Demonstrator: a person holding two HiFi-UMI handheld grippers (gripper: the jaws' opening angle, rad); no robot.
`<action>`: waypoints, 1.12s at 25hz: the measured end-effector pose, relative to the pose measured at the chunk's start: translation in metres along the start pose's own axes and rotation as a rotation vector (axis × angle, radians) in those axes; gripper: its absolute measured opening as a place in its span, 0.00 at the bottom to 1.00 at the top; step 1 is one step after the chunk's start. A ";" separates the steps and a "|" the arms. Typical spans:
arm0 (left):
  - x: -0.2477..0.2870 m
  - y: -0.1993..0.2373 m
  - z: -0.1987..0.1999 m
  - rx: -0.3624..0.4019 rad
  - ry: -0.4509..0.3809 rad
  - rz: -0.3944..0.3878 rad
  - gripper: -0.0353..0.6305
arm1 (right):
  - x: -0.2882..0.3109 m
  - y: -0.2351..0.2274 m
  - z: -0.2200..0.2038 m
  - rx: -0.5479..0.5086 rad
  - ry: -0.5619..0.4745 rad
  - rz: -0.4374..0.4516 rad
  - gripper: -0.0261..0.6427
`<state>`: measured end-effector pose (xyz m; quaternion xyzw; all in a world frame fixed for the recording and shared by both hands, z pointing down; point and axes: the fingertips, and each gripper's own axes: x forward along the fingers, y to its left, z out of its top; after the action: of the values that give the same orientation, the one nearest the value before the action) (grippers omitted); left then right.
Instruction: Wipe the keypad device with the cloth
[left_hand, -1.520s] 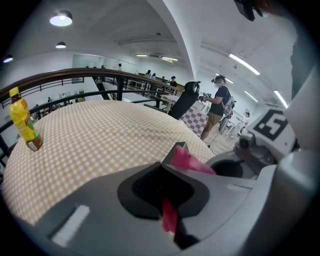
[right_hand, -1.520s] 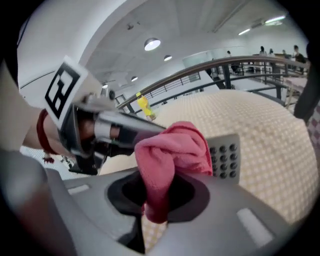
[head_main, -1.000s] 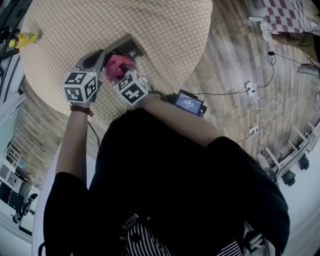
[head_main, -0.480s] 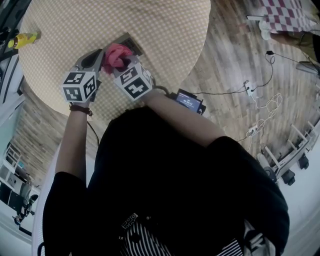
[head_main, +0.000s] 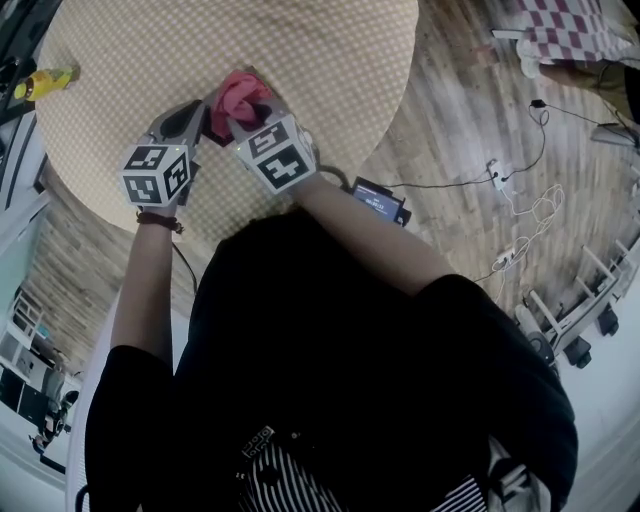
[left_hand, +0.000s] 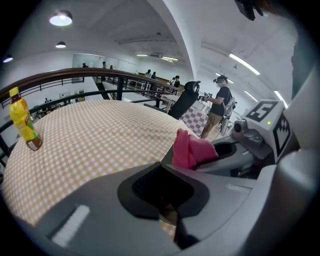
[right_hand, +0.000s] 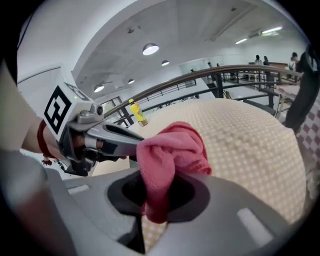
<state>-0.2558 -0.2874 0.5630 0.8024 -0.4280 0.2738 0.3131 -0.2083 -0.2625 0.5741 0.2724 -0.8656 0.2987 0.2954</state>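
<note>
The pink cloth (head_main: 240, 94) lies bunched on top of the keypad device (head_main: 216, 128), which is dark and mostly hidden beneath it on the round table. My right gripper (head_main: 245, 115) is shut on the cloth; in the right gripper view the cloth (right_hand: 167, 160) bulges out of the closed jaws of that gripper (right_hand: 152, 210). My left gripper (head_main: 200, 118) sits just left of the cloth at the device's near edge. Its jaws (left_hand: 167, 212) look closed on a thin dark edge of the device. The cloth (left_hand: 190, 149) shows just beyond them.
A yellow bottle (head_main: 45, 78) stands at the table's far left rim. The checkered table top (head_main: 330, 60) stretches beyond the cloth. On the wooden floor to the right lie a black box (head_main: 378, 203) and white cables with a power strip (head_main: 510, 190).
My right gripper has pushed the cloth farther away across the device, which it now covers almost wholly. The left gripper has stayed in place.
</note>
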 end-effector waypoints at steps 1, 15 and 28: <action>0.000 0.000 0.000 0.001 0.000 0.000 0.06 | 0.000 -0.003 0.002 0.008 -0.003 0.004 0.15; 0.000 -0.002 0.000 0.006 0.002 0.008 0.06 | -0.006 -0.001 0.010 0.007 -0.028 -0.029 0.15; 0.000 -0.005 0.001 0.013 0.002 0.011 0.05 | 0.006 -0.003 -0.060 -0.005 0.088 0.002 0.15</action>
<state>-0.2519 -0.2859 0.5612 0.8016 -0.4304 0.2793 0.3068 -0.1896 -0.2255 0.6182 0.2575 -0.8526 0.3088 0.3338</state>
